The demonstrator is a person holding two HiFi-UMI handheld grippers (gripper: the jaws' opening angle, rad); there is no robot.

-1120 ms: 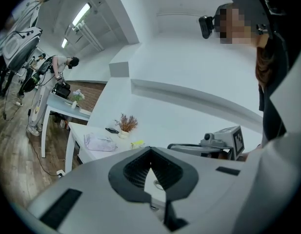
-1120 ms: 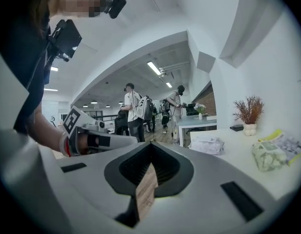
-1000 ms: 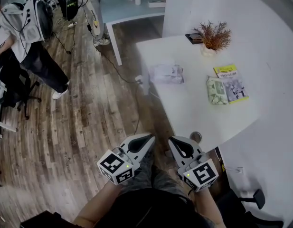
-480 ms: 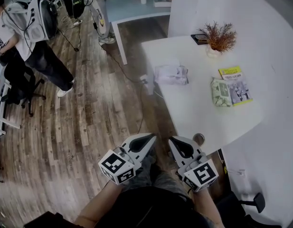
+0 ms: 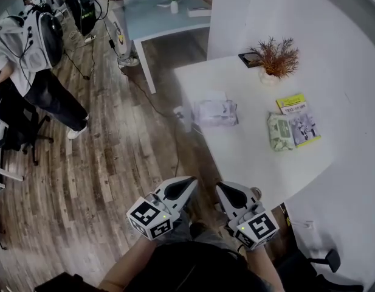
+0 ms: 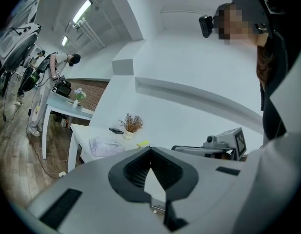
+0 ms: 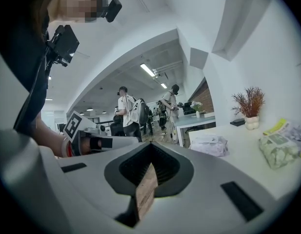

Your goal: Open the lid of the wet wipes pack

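Two soft packs lie on the white table (image 5: 248,151): a pale crinkled pack (image 5: 216,112) near its left edge and a green-printed pack (image 5: 278,131) further right. Both my grippers are held side by side well short of the table, over the wooden floor. The left gripper (image 5: 187,185) is shut and holds nothing; the right gripper (image 5: 225,191) is likewise shut and holds nothing. In the left gripper view the left gripper (image 6: 150,151) faces the pale pack (image 6: 107,146) from afar. Beyond the right gripper (image 7: 151,146) in the right gripper view lie the pale pack (image 7: 210,145) and the green pack (image 7: 279,150).
A yellow booklet (image 5: 298,119) lies beside the green pack. A dried plant in a small pot (image 5: 273,56) and a dark flat object (image 5: 249,59) sit at the table's far end. A person (image 5: 29,59) stands at left, a grey-blue desk (image 5: 157,11) behind, a cable (image 5: 152,96) on the floor.
Both grippers have slid slightly lower in the head view, and the table has shifted a little in the frame. The jaws stayed shut throughout.
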